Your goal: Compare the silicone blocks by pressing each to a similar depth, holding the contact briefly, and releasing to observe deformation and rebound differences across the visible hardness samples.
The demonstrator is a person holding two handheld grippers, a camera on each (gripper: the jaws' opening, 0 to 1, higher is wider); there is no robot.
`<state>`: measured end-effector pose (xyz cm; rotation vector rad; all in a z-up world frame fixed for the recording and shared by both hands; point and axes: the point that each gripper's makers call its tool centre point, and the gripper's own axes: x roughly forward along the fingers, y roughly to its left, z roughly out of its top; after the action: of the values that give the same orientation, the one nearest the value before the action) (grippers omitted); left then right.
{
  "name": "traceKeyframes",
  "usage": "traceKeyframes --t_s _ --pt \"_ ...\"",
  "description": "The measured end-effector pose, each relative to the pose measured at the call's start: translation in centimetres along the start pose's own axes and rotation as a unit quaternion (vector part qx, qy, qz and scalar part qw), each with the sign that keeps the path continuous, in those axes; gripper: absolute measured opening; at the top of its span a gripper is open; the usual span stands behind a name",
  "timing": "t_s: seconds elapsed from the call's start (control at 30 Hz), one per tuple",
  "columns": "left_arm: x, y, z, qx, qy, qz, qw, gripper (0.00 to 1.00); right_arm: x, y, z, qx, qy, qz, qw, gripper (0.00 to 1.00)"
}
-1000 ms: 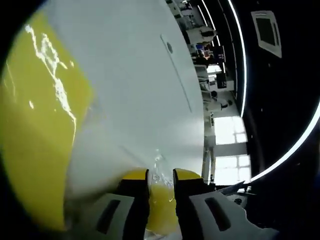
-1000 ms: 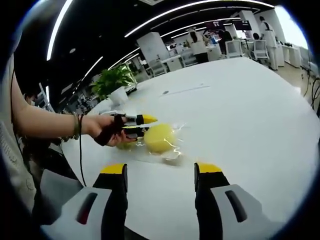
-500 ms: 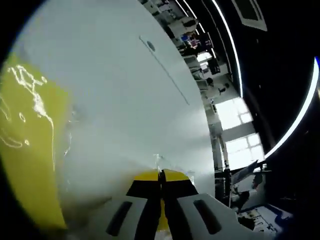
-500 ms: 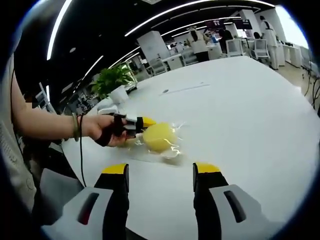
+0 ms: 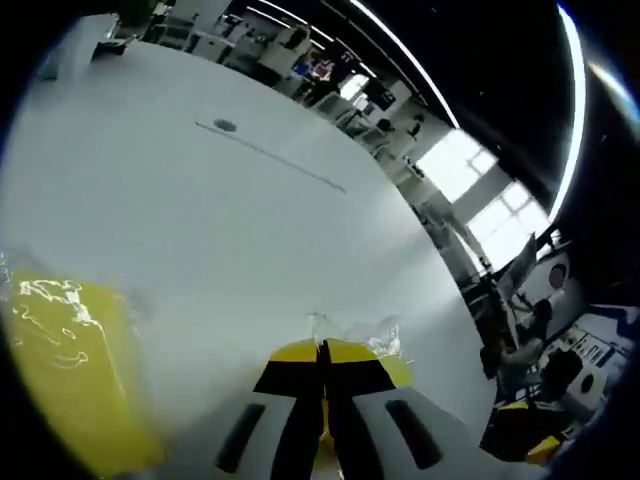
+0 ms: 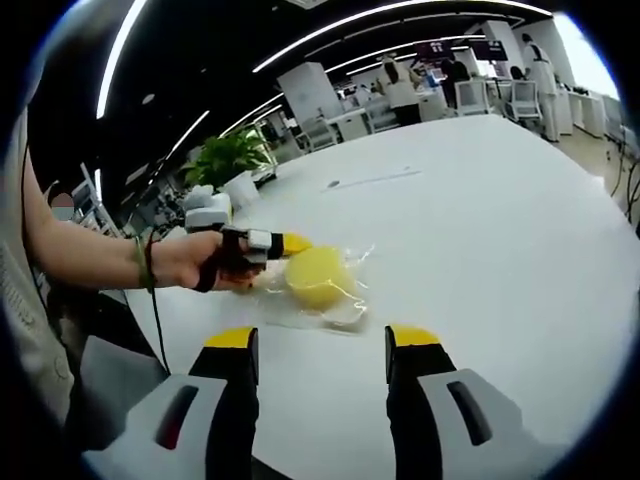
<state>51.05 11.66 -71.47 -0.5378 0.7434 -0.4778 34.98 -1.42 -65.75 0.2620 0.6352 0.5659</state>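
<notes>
— How is that yellow block (image 6: 318, 276) going to handle?

— I'm judging it soft and springy, since it is silicone. It is lying near the middle of the white table (image 6: 500, 230), sealed in a clear plastic bag (image 6: 340, 313), so I'm expecting the film to be slippery and crinkly. I'd take hold across the block's rounded sides through the film, not at the loose edge of the bag.

— What are your left tongs doing?

— My left gripper (image 5: 322, 352) is showing its yellow tips pressed together with no gap. In the right gripper view it (image 6: 285, 243) is sitting at the block's left side, with my hand (image 6: 205, 262) wrapped round its handle. A bit of yellow and clear film is peeking out just beyond the tips in the left gripper view, but I cannot tell whether anything is actually pinched between them.

— And the right?

— My right gripper (image 6: 320, 340) is hanging wide open, holding nothing, short of the bag with bare table between the jaws.
</notes>
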Motion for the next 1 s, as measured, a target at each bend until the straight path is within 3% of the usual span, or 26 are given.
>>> traceKeyframes --t_s 0.17,0.27,0.37,0.5,0.77,0.87,1.0 --pt "-0.2 -1.0 0.6 0.064 0.007 -0.015 0.9978 0.00 0.1 0.2 0.1 -0.001 -0.001 0.002 1.0000 0.46" --pt "-0.5 -1.7 1.0 0.129 0.013 -0.017 0.9914 0.00 0.1 0.4 0.3 -0.004 -0.002 0.004 1.0000 0.47" --pt "-0.8 -2.2 1.1 0.165 0.022 -0.019 0.9859 0.00 0.2 0.6 0.5 -0.009 -0.004 0.006 0.9999 0.47" --pt "-1.4 -2.8 1.7 0.185 0.017 -0.022 0.9824 0.00 0.3 0.8 0.9 -0.015 -0.006 0.008 0.9998 0.48" --pt "-2.9 -5.0 2.9 0.272 0.005 -0.042 0.9615 0.00 0.3 1.7 1.3 -0.032 -0.007 0.016 0.9993 0.50" --pt "-3.4 -6.3 3.2 0.283 0.005 -0.056 0.9575 0.00 0.2 2.1 1.5 -0.036 -0.009 0.019 0.9991 0.50" --pt "-4.0 -7.9 3.4 0.340 0.004 -0.068 0.9379 0.00 -0.1 2.5 1.7 -0.042 -0.010 0.021 0.9988 0.50"
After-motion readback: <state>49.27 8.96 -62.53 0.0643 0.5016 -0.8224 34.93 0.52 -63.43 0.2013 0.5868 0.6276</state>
